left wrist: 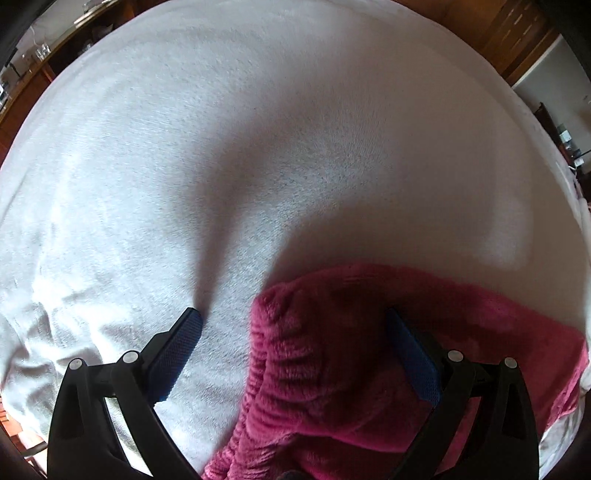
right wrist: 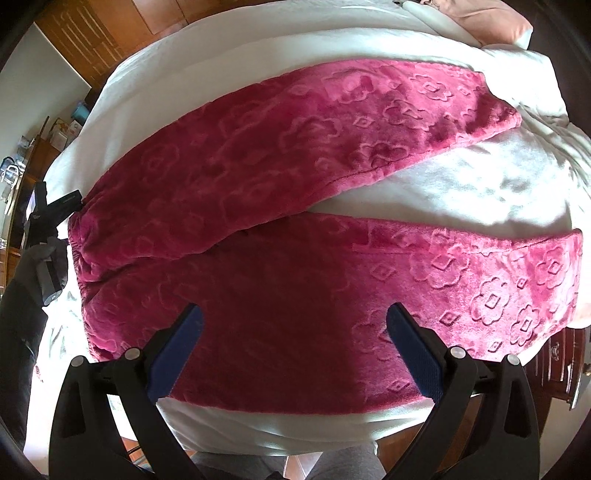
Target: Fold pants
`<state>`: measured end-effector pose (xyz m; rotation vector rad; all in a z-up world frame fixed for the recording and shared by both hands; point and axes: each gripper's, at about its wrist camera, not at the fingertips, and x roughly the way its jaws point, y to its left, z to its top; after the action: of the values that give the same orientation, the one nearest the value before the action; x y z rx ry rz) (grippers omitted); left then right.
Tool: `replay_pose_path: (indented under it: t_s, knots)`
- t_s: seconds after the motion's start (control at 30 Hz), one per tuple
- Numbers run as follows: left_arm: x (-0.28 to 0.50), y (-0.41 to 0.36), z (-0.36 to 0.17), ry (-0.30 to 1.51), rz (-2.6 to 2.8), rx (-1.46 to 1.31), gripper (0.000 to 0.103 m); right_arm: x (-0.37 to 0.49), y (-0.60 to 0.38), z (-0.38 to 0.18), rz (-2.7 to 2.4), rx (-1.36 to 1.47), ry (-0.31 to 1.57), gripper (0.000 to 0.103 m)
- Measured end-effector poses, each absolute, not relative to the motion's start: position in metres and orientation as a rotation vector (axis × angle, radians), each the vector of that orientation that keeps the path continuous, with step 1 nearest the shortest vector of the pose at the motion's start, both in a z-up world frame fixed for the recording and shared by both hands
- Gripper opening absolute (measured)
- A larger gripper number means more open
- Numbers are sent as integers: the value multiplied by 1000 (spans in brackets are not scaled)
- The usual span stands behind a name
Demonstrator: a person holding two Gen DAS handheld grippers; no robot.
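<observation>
Pink fleece pants (right wrist: 280, 206) with an embossed flower pattern lie spread on a white bed cover (right wrist: 461, 192), legs apart and pointing right, waistband at the left. My right gripper (right wrist: 295, 317) is open above the near leg, close to the crotch. My left gripper (left wrist: 293, 321) is open at the ribbed waistband (left wrist: 332, 350), with the right finger over the fabric and the left finger (left wrist: 181, 350) over bare cover. The left gripper also shows in the right wrist view (right wrist: 55, 214) at the waistband's far end.
The white cover (left wrist: 221, 147) stretches far ahead of the left gripper. A pink pillow (right wrist: 491, 18) lies at the bed's far right. Wooden furniture (right wrist: 92, 33) and a cluttered desk (right wrist: 22, 158) stand beyond the bed. The bed's near edge (right wrist: 277, 432) is just below the right gripper.
</observation>
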<state>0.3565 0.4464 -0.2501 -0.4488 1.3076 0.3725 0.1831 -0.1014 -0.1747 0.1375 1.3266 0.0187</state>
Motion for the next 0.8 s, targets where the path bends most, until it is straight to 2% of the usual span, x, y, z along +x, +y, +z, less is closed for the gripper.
replay_pose_path:
  t_s: [0.13,0.23,0.3,0.33,0.37,0.4,0.5,0.7,0.8]
  knots:
    - [366,448,-253,1292,352,-454,87,182,-105,-177,13,144,1335,100]
    - [370,443,-250,1281,337,-434,71,181,-107,-178,14,147,1336,100]
    - [369,437,-244,1268,325,-426,52,182,-109,-178,14,151,1335,100]
    - [368,437,-241,1263,324,-425,47,183,-111,-178,12,154,1333,100]
    - [367,438,-238,1258,307,-436,35,184,-112,-178,11,158,1330,100]
    - [367,438,-235,1255,296,-443,31,185,-115,-178,9,163,1325,100]
    - [363,434,-223,1237,296,-417,27,192,-121,-177,10,169,1313,100]
    - [333,430,-198,1192,301,-423,25,225,-143,-171,20,152,1260,100]
    - [321,428,-182,1163,303,-424,25,249,-166,-166,-4,138,1227,96]
